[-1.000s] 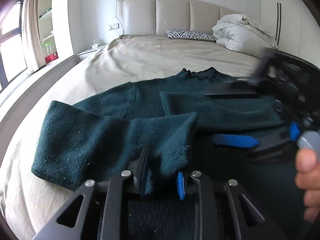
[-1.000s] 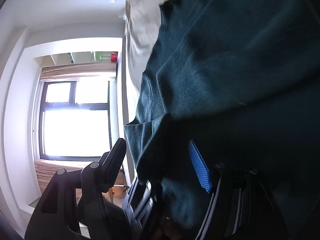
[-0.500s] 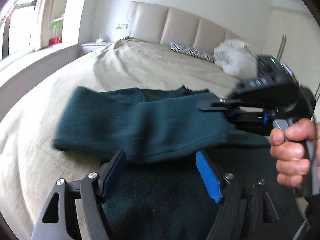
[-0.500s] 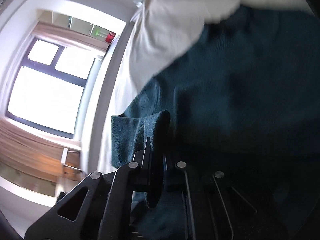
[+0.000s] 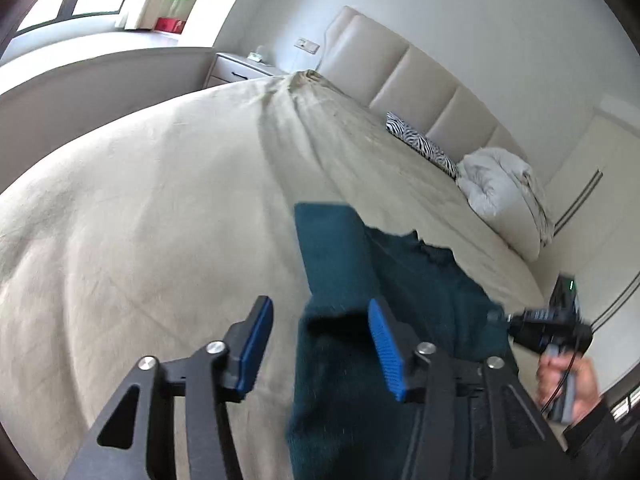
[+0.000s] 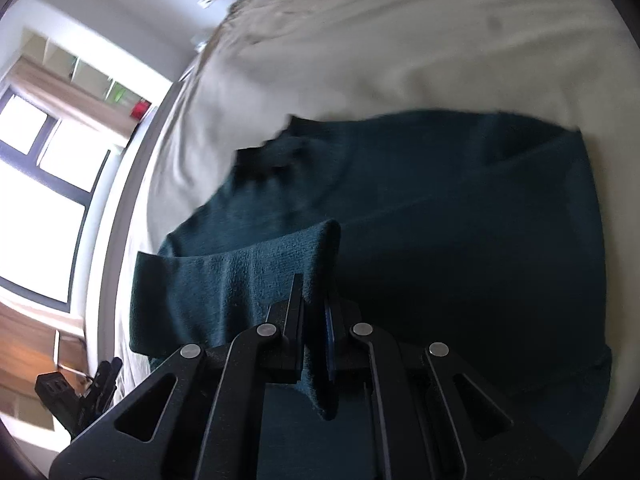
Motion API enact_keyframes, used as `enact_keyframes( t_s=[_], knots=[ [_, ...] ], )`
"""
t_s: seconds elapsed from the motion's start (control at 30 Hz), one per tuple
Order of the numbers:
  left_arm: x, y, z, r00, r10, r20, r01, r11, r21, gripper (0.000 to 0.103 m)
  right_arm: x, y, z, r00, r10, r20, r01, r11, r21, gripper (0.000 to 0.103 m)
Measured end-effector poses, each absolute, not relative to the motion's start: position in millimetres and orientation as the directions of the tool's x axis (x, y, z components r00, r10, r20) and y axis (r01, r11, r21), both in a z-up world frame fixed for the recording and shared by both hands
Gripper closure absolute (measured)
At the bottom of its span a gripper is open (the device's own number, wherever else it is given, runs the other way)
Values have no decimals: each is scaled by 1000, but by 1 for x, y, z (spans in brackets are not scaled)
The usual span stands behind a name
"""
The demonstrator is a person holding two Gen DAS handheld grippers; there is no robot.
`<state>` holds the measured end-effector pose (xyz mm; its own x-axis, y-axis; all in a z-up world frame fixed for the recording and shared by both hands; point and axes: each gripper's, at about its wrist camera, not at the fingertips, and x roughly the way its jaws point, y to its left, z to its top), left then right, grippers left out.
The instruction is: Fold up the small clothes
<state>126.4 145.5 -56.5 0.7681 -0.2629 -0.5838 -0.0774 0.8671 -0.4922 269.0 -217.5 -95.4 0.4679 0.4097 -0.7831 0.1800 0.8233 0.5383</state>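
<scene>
On the bed (image 5: 160,208), a green sweater (image 6: 440,208) lies half folded; right gripper (image 6: 316,320) pinches its edge, left gripper (image 5: 320,344), jaws just narrowing, grips nothing. Best carried across level, edges matched.

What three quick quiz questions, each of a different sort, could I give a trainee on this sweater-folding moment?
1. True or false: the right gripper is shut on a fold of the dark green knitted sweater.
2. Multiple choice: the left gripper has its blue-padded jaws A) clamped on the sweater, B) apart, gripping nothing, C) out of view.
3. Fill in: the sweater lies on a ____ bedsheet.

Key: 1 true, cloth is pinched between the closed jaws. 2 B, the jaws have just been closing but stand apart, with a sweater edge between them, unpressed. 3 beige.
</scene>
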Motion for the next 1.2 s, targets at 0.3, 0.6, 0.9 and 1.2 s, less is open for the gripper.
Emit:
enact_keyframes(
  t_s=[0.3,0.6,0.9,1.2],
  knots=[
    [189,128,-53,720,-394,-571,-14,814,-580,70,256,-250,-113,487,376,-789,199,831,519,96],
    [242,116,-125,612,-407,-678,-73,825,-561,93,258,-265,-125,485,396,-780,261,785,561,93],
    [254,147,-103,634,-509,-582,-64,715,-696,51,228,-275,-136,494,536,-684,248,667,702,86],
    [299,140,-128,566,-548,-616,-79,708,-702,70,234,-279,-149,502,517,-693,268,669,693,89]
  ],
)
